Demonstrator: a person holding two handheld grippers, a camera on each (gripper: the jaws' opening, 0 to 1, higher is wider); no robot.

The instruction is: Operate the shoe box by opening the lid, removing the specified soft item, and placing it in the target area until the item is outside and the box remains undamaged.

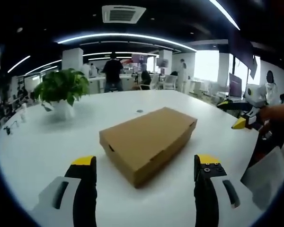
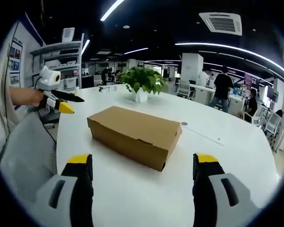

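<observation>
the shoe box (image 1: 148, 143) lies closed in the middle of the white counter (image 1: 38, 146), and you see it from both sides; in the right gripper view it sits in front of the potted plant (image 2: 142, 82), well apart from it. the soft item is inside, so i cannot see it.

the danger now is the cardboard. if you push one finger under the lid edge too hard, or pull only one corner, the lid can bend or tear, i think. the box is light and nothing holds it, so it may also slide on the smooth counter when you lift the lid; one gripper should probably hold the base down.

your left gripper (image 1: 146, 168) has its fingers spread wide, wider than the near end of the box, and they hold nothing and touch nothing. your right gripper (image 2: 144, 166) is the same: fingers wide apart, empty, not touching the box.
</observation>
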